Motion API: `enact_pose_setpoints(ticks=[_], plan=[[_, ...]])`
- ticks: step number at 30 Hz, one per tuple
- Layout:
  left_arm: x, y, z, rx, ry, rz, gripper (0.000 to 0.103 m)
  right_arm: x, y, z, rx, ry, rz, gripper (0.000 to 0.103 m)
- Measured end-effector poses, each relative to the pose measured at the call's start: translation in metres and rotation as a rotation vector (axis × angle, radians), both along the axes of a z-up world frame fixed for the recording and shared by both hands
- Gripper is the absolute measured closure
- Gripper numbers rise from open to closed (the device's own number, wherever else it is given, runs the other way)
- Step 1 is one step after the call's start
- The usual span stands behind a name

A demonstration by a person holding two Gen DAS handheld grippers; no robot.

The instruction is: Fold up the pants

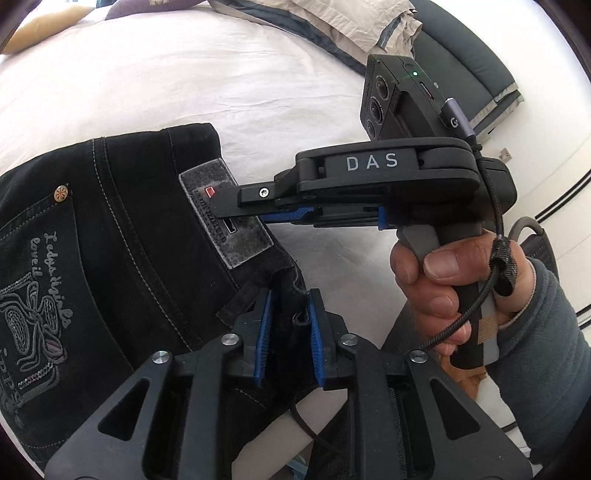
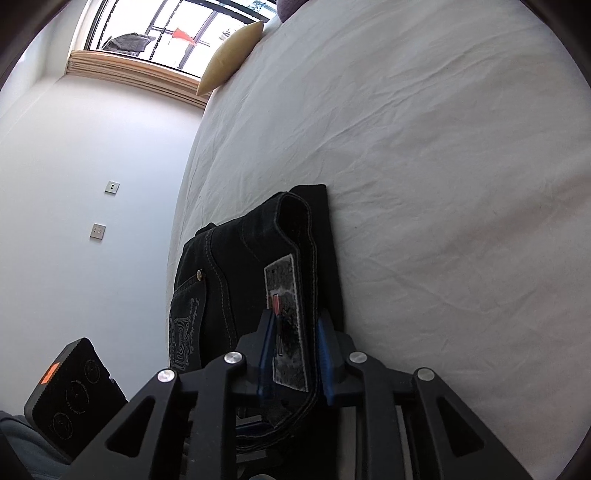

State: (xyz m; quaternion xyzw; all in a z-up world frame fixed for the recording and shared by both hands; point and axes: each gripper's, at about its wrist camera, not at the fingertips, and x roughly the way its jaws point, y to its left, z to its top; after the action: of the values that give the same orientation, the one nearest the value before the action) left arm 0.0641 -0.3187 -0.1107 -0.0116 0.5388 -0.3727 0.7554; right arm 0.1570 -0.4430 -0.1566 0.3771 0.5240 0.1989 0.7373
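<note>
Two grippers work on one pair of black pants [image 1: 122,236] lying on the white bedsheet [image 1: 184,81], and we hold one in each hand. Our left gripper [image 1: 290,332] has its blue-padded fingers [image 1: 264,332] closed in on a bunched edge of dark denim near the waistband, the cloth filling the narrow gap between the pads. Our right gripper [image 2: 295,354] pinches the waistband where the grey leather patch [image 2: 288,328] is sewn: one blue finger lies against the patch face and the other against the outer fold of the band.

From the left wrist view we see the right gripper [image 1: 236,210] from the side, reaching in from the right with its tips over the patch [image 1: 225,214], and our right hand [image 1: 447,291] wrapped around its handle, a grey sleeve at the wrist. The body of that tool reads "DAS".

The pants lie near the edge of the bed, seat side up, with an embroidered back pocket [image 1: 33,280] and a brass rivet [image 1: 61,193] showing. In the right wrist view the waistband curls up off the layer beneath it.

Further up the bed we see a tan pillow [image 2: 231,59] near the window [image 2: 177,29], and a beige and grey duvet [image 1: 354,26] bunched along the far side. Two wall sockets [image 2: 104,208] sit on the pale wall beside the bed.
</note>
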Motion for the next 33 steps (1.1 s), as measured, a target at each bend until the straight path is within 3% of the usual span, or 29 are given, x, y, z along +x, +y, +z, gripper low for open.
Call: enact_pose_setpoints(ticks=[2, 4, 8, 13, 17, 18, 19, 21, 24, 26, 27, 28, 33], plan=[[-0.003, 0.013, 0.009, -0.038, 0.037, 0.018, 0.037, -0.002, 0.001, 0.003, -0.003, -0.003, -0.008, 0.071], [-0.008, 0.037, 0.024, -0.088, 0.007, 0.055, 0.031, -0.006, 0.002, 0.011, -0.027, -0.005, -0.022, 0.066], [-0.009, 0.087, 0.051, -0.135, -0.062, 0.154, 0.031, -0.018, 0.0, 0.037, -0.07, -0.038, -0.061, 0.063], [0.011, 0.138, 0.049, -0.138, -0.071, 0.296, 0.031, -0.03, 0.042, 0.072, 0.012, -0.148, 0.034, 0.063], [0.018, 0.157, 0.036, -0.123, -0.078, 0.328, 0.031, -0.037, 0.065, 0.036, 0.024, -0.042, 0.074, 0.063], [0.021, 0.161, 0.031, -0.119, -0.064, 0.333, 0.031, -0.041, 0.063, 0.018, 0.027, 0.011, 0.065, 0.067], [0.024, 0.166, 0.025, -0.119, -0.051, 0.338, 0.031, -0.046, 0.059, 0.004, 0.035, 0.045, 0.049, 0.086], [0.03, 0.175, 0.018, -0.143, -0.035, 0.342, 0.031, -0.059, 0.048, -0.007, 0.059, 0.057, 0.0, 0.101], [0.047, 0.193, 0.014, -0.161, -0.047, 0.341, 0.031, -0.073, 0.041, -0.004, 0.064, 0.054, -0.009, 0.1], [0.062, 0.203, 0.018, -0.18, -0.081, 0.331, 0.031, -0.075, 0.038, 0.009, 0.067, 0.021, -0.003, 0.088], [0.071, 0.21, 0.021, -0.191, -0.098, 0.331, 0.031, -0.073, 0.037, 0.019, 0.078, -0.013, 0.0, 0.076], [0.081, 0.213, 0.027, -0.212, -0.109, 0.329, 0.031, -0.07, 0.037, 0.03, 0.087, -0.049, 0.004, 0.07], [0.121, 0.211, 0.015, -0.261, -0.058, 0.299, 0.032, -0.025, 0.046, 0.049, 0.143, -0.132, 0.034, 0.069]])
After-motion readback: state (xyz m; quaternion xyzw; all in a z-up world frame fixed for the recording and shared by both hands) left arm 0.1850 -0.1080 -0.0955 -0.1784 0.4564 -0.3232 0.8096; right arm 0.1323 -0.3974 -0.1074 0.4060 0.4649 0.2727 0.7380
